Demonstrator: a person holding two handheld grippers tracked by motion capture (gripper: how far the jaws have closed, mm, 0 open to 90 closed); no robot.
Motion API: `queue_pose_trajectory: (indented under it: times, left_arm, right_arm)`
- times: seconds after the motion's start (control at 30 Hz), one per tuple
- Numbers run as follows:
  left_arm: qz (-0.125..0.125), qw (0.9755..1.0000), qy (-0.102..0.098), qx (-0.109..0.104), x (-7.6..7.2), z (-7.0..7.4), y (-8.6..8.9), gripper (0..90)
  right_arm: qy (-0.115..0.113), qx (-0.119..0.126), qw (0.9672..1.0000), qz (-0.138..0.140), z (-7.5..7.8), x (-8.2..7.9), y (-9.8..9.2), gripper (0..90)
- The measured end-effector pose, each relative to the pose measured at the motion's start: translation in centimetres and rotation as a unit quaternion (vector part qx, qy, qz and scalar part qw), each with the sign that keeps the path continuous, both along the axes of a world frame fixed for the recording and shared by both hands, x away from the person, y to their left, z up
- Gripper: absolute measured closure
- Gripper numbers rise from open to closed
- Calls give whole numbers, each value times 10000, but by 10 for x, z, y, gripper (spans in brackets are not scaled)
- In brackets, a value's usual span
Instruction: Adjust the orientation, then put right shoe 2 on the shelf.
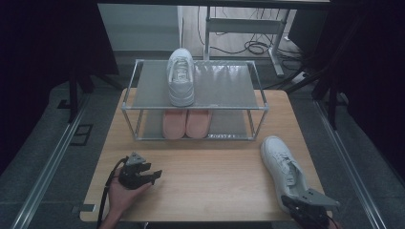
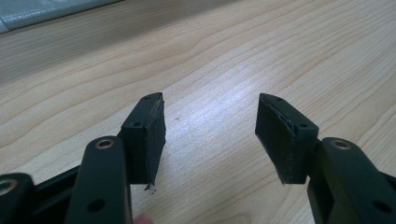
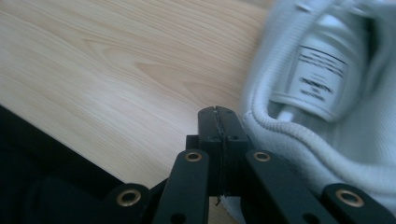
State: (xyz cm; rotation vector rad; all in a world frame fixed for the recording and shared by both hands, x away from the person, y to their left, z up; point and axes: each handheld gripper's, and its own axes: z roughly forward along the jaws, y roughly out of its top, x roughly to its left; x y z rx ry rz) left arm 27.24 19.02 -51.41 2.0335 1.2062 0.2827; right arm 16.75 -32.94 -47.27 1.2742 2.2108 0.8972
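From the high view, we see a white sneaker (image 1: 284, 168) lying on the wooden surface (image 1: 205, 176) at the right, toe pointing away from us, heel at the near edge. The right gripper (image 1: 292, 202) sits right at that heel. Its mate, a second white sneaker (image 1: 180, 76), stands on the top shelf of the metal rack (image 1: 260, 98), with pink slippers (image 1: 186, 123) on the shelf below. The left gripper (image 1: 155, 175) rests low over the surface at the left, well apart from the shoe.

In the left gripper view, we look between two jaws standing wide apart, with only bare wood between them.

In the right gripper view, the jaws are pressed flat together, pinching nothing we can make out, just beside the padded heel collar of the sneaker (image 3: 327, 107).
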Motion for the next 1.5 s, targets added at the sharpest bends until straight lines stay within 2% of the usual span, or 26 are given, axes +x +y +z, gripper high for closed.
queue_pose_trajectory:
  times: [0.17, 0.3, 0.5, 0.77, 0.97, 1.27, 1.5]
  left_arm:
    - [-23, 10000, -17, 29, 1, 0, 0, 430]
    - [-20, 10000, -12, 49, 1, -1, 0, 430]
    - [-1, 10000, 2, 30, 1, -1, -1, 430]
    - [24, 10000, -4, 11, 1, 0, 1, 429]
    - [18, 10000, -27, 21, -1, 1, 1, 430]
    - [28, 10000, 10, 29, 1, -1, 1, 429]
    - [4, 10000, 25, 39, 1, -2, -1, 429]
  right_arm:
    - [10, 75, 9996, -286, 0, 1, -29, 898]
    - [2, 106, 9991, -422, -1, 2, -39, 898]
    - [-53, 322, 9993, -178, 3, 6, -37, 897]
    - [-250, 477, 9985, 15, 26, 28, -34, 897]
    - [-352, 631, 9974, 31, 39, 49, -42, 897]
    - [-321, 712, 9968, -156, 42, 74, -58, 897]
    - [-232, 705, 9969, -278, 40, 83, -71, 883]
